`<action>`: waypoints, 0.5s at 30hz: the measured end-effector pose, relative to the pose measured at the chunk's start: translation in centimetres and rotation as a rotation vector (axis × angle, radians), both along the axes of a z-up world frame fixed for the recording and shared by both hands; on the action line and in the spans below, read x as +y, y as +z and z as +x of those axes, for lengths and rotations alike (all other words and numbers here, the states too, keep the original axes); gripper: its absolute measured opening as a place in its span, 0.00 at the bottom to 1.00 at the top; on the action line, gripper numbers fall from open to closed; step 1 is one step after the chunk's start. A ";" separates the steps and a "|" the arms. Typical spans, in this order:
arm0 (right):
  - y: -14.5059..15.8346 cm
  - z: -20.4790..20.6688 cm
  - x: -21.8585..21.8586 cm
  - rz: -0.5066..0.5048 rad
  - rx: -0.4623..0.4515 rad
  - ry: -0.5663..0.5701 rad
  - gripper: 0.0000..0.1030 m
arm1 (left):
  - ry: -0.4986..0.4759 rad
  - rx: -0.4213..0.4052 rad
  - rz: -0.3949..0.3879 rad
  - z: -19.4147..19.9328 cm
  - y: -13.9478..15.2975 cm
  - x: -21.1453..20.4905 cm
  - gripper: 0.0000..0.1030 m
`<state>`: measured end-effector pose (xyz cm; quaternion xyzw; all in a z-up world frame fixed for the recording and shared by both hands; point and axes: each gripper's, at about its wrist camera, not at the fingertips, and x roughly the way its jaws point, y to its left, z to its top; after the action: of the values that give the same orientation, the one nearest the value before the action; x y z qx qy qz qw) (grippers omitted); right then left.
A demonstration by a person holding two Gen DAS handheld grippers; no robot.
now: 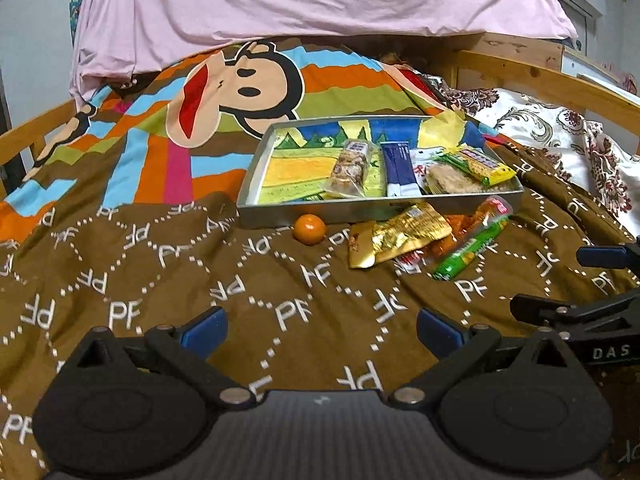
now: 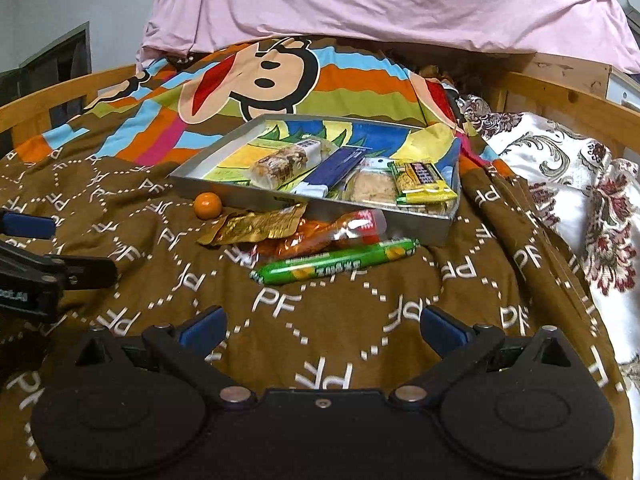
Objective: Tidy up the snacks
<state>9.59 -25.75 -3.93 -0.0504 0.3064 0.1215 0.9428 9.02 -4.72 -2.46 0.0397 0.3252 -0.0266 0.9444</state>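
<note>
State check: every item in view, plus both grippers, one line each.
left gripper: open, empty
right gripper: open, empty
tray: on the blanket, partly filled
nut bar: in tray
blue packet: in tray
yellow packet: in tray, atop other snacks
orange: on the blanket, at the tray's front wall
gold packet: outside tray
green stick: outside tray
orange packet: outside tray, between gold packet and green stick
</note>
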 end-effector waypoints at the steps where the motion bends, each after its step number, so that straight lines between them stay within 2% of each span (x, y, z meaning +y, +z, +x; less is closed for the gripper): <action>1: 0.0 0.4 0.2 -0.003 -0.004 -0.006 0.99 | 0.000 -0.003 0.003 0.2 0.1 0.1 1.00; 9: -0.1 4.5 2.1 0.045 -0.014 -0.053 0.99 | -0.019 0.002 -0.001 3.0 1.4 1.8 1.00; 15: -1.2 6.3 2.4 0.045 -0.030 -0.024 0.99 | -0.110 0.055 0.059 6.1 2.1 2.3 1.00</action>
<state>15.90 -23.32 -5.14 -0.0273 0.2899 0.1165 0.9496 15.10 -2.38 -0.40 0.0845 0.3491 -0.0700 0.9306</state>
